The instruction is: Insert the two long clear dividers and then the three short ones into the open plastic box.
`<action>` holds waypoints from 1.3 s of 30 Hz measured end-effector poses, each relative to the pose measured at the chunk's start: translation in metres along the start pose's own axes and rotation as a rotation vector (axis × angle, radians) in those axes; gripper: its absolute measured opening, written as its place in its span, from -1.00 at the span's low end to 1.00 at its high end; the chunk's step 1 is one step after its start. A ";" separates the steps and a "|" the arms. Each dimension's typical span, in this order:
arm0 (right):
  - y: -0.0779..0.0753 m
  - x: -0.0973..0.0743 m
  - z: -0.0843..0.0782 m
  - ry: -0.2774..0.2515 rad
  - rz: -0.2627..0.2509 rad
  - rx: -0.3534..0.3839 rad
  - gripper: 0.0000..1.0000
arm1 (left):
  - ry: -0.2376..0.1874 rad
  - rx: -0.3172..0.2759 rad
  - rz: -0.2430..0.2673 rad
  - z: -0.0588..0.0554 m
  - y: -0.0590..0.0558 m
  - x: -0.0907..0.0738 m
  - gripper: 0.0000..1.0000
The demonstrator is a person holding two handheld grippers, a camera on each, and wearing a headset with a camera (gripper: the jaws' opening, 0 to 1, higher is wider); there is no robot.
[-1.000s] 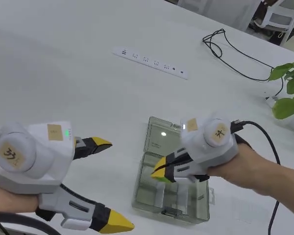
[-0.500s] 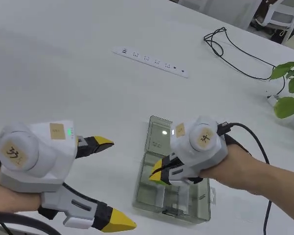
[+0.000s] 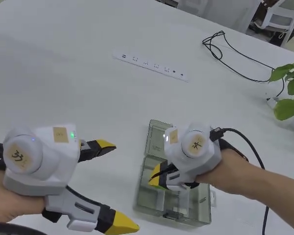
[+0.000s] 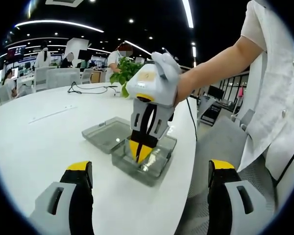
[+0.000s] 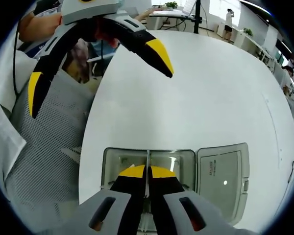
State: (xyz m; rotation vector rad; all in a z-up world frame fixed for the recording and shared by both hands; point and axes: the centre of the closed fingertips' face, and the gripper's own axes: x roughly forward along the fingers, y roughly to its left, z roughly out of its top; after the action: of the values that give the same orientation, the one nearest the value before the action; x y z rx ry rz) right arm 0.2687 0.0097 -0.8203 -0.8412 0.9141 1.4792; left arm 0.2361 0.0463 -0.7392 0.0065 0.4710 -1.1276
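On the white table [image 3: 88, 73], the open plastic box [image 3: 149, 198] is seen under the right gripper [image 3: 156, 177], its tips dipped inside. In the left gripper view, the left gripper [image 4: 150, 165] is held wide open, short of the box. In the right gripper view, a clear divider [image 5: 147, 159] is pinched edge-on between closed jaws, standing in the box.

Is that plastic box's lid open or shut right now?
Open. The lid lies flat on the table beside the box, swung fully back, leaving the inside uncovered.
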 end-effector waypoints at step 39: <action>-0.010 -0.131 -0.013 -0.375 -0.221 0.282 -0.58 | 0.012 0.031 0.029 0.026 -0.010 0.001 1.00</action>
State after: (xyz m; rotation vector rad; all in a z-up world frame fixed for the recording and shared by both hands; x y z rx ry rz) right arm 0.2914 -0.0591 -0.7101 -0.4227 0.7003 1.2259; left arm 0.2372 0.0345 -0.7138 0.0472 0.4624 -1.1064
